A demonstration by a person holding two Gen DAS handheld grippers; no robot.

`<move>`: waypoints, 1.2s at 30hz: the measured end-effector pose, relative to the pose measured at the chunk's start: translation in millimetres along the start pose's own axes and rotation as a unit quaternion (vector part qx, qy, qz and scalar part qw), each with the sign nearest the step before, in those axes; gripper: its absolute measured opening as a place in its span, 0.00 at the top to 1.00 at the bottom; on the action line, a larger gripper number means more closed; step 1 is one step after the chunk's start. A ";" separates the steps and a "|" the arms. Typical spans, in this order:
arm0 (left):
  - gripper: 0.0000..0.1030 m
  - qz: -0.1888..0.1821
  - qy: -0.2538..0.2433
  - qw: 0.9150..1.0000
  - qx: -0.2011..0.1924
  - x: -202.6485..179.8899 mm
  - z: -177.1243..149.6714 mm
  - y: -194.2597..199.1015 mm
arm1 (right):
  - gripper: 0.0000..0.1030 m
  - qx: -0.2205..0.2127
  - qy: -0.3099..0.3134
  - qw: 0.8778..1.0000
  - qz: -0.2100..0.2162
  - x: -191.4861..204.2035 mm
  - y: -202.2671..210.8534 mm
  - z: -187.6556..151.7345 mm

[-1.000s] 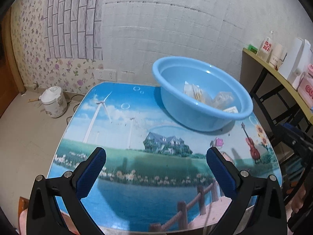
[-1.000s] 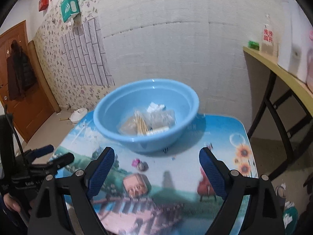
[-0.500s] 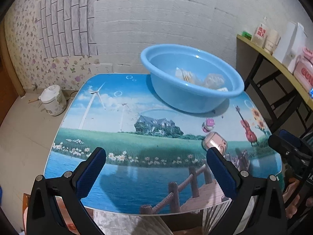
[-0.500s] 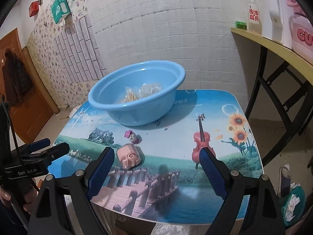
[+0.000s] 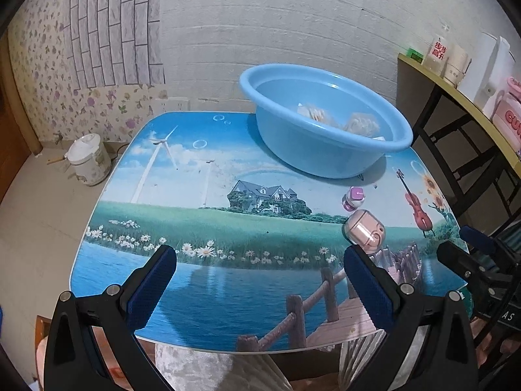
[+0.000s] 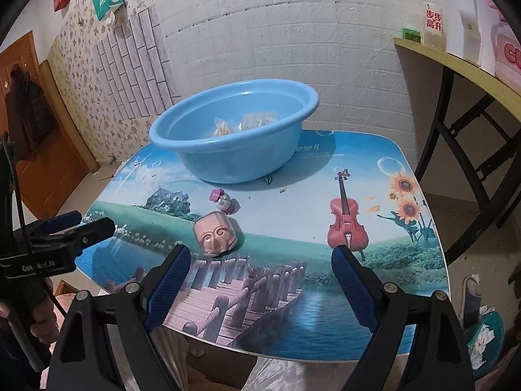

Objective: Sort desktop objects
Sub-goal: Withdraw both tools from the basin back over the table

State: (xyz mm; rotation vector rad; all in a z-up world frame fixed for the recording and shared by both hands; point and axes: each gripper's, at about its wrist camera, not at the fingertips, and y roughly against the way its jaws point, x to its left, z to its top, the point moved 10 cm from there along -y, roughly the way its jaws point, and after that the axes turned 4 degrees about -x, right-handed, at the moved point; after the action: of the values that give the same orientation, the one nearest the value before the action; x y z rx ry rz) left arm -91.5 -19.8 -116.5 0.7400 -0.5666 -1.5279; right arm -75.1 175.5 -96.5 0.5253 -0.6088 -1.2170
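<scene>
On the floor at the far left stands a white rice cooker [image 5: 88, 159], beside the printed worktop [image 5: 208, 290]. My left gripper [image 5: 260, 285] hangs over the worktop's near edge with its blue pads spread wide and nothing between them. Toward the far right of the worktop sits the blue basin [image 5: 325, 123], with pale packets [image 5: 359, 123] lying inside it. Nearer than the basin, a small pink-capped toy bottle [image 5: 353, 198] lies on the worktop, and just nearer still rests the pink face-shaped case [image 5: 364, 231], close to my left gripper's right finger but apart from it. In the right wrist view the same case [image 6: 216, 234] lies just beyond the left finger of my right gripper [image 6: 260, 277], which is likewise wide apart and holds nothing. The bottle [image 6: 224, 200] lies between case and basin [image 6: 234, 137]. At the far right a yellow shelf [image 6: 456, 62] carries a clear labelled bottle [image 6: 433, 22] and a small green box [image 6: 411, 35].
</scene>
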 end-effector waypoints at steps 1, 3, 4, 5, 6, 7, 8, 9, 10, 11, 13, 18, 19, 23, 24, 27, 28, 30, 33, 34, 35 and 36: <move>0.00 -0.001 0.002 1.000 0.002 0.8 -0.8 -1.0 | 0.13 0.001 0.000 1.000 0.000 0.6 -0.2 0.0; 0.00 -0.002 0.004 1.000 0.004 1.3 -2.3 -2.6 | 0.13 0.003 0.002 1.000 0.001 1.7 -1.5 -0.8; 0.00 -0.003 0.003 1.000 0.004 1.1 -3.0 -2.9 | 0.13 0.004 0.002 1.000 0.000 2.1 -2.1 -1.4; 0.00 -0.003 0.003 1.000 0.005 1.3 -3.7 -3.4 | 0.13 0.005 0.003 1.000 0.000 2.3 -2.9 -2.1; 0.00 -0.003 0.003 1.000 0.006 1.4 -4.4 -4.1 | 0.13 0.007 0.003 1.000 0.000 2.4 -4.0 -3.1; 0.00 -0.003 0.003 1.000 0.007 1.8 -4.7 -4.5 | 0.13 0.009 0.003 1.000 -0.001 2.4 -5.1 -4.1; 0.00 -0.003 0.003 1.000 0.007 2.1 -4.9 -4.7 | 0.13 0.011 0.003 1.000 -0.001 2.7 -6.0 -4.9; 0.00 -0.003 0.003 1.000 0.007 2.5 -4.9 -4.6 | 0.13 0.012 0.002 1.000 -0.001 3.1 -6.8 -5.5; 0.00 -0.003 0.003 1.000 0.007 2.4 -4.8 -4.6 | 0.13 0.013 0.003 1.000 -0.001 3.6 -7.2 -5.8; 0.00 -0.004 0.004 1.000 0.006 2.8 -4.5 -4.6 | 0.13 0.013 0.003 1.000 0.000 4.2 -7.6 -5.9; 0.00 -0.003 0.005 1.000 0.005 4.3 -3.8 -4.6 | 0.13 0.014 0.004 1.000 0.000 5.4 -8.4 -5.6; 0.00 -0.005 0.011 1.000 0.008 8.4 -4.5 -5.9 | 0.13 0.016 0.009 1.000 0.001 8.5 -10.1 -5.9; 0.00 -0.005 0.011 1.000 0.009 9.3 -5.0 -6.4 | 0.13 0.017 0.009 1.000 0.001 9.2 -10.7 -6.4; 0.00 -0.006 0.013 1.000 0.010 12.2 -5.8 -6.8 | 0.13 0.022 0.009 1.000 0.004 11.0 -13.3 -8.8; 0.00 -0.006 0.014 1.000 0.010 13.1 -5.7 -6.9 | 0.13 0.022 0.009 1.000 0.004 11.4 -13.7 -9.0; 0.00 -0.007 0.016 1.000 0.009 14.4 -4.5 -6.4 | 0.13 0.022 0.010 1.000 0.004 13.0 -14.3 -8.7; 0.00 -0.007 0.016 1.000 0.008 14.6 -4.1 -6.0 | 0.13 0.022 0.011 1.000 0.004 13.6 -14.1 -8.2; 0.00 -0.008 0.017 1.000 0.007 14.9 -3.3 -5.6 | 0.13 0.021 0.012 1.000 0.003 14.0 -14.1 -7.4; 0.00 -0.011 0.020 1.000 0.009 14.9 -4.6 -6.5 | 0.13 0.021 0.012 1.000 0.001 12.9 -14.2 -7.3; 0.00 -0.012 0.021 1.000 0.009 14.9 -5.4 -7.0 | 0.13 0.022 0.011 1.000 0.001 12.2 -14.7 -7.5; 0.00 -0.012 0.021 1.000 0.010 15.3 -6.2 -7.7 | 0.13 0.022 0.010 1.000 0.000 11.6 -15.3 -8.0; 0.00 -0.011 0.021 1.000 0.011 15.4 -7.1 -8.5 | 0.13 0.023 0.009 1.000 0.000 11.4 -16.0 -8.8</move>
State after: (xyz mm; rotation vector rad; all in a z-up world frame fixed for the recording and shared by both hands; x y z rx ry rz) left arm -92.1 -33.7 -129.3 0.7962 -0.5463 -1.5258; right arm -77.6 160.7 -111.9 0.5740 -0.6236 -1.1989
